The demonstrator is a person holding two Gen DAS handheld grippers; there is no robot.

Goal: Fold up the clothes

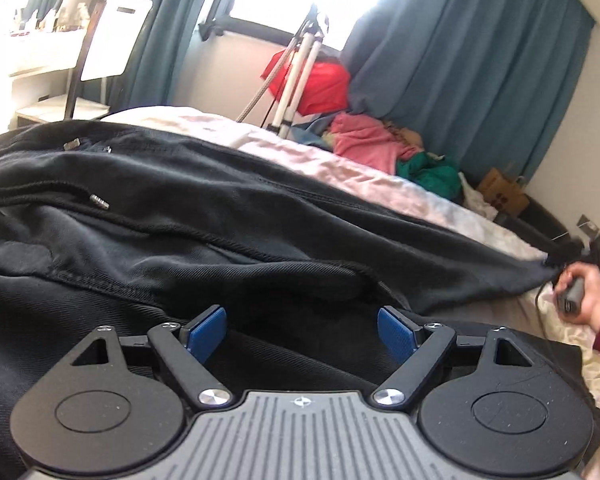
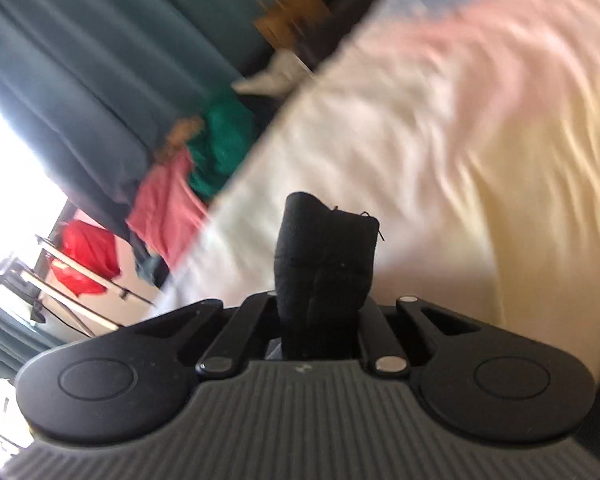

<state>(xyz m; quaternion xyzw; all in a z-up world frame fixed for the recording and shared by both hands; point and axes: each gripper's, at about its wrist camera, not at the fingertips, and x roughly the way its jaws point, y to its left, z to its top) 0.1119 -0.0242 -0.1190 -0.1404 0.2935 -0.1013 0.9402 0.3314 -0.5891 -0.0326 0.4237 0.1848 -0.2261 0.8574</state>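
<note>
A black garment with drawstrings [image 1: 204,216] lies spread across the bed and stretches away to the right. My left gripper [image 1: 300,330] is open, its blue pads [image 1: 206,330] low over the black fabric with nothing between them. My right gripper [image 2: 324,280] is shut on a bunched end of the black garment [image 2: 326,248], held above the pale bedsheet [image 2: 440,140]. In the left wrist view the right gripper [image 1: 572,276] and the hand holding it show at the far right, pulling the garment's end taut.
A pale floral bedsheet [image 1: 340,168] covers the bed. A pile of pink, green and red clothes [image 1: 364,144] lies at the far edge by teal curtains [image 1: 460,80]. A tripod [image 1: 296,72] stands near the window. A white chair [image 1: 112,36] stands at the left.
</note>
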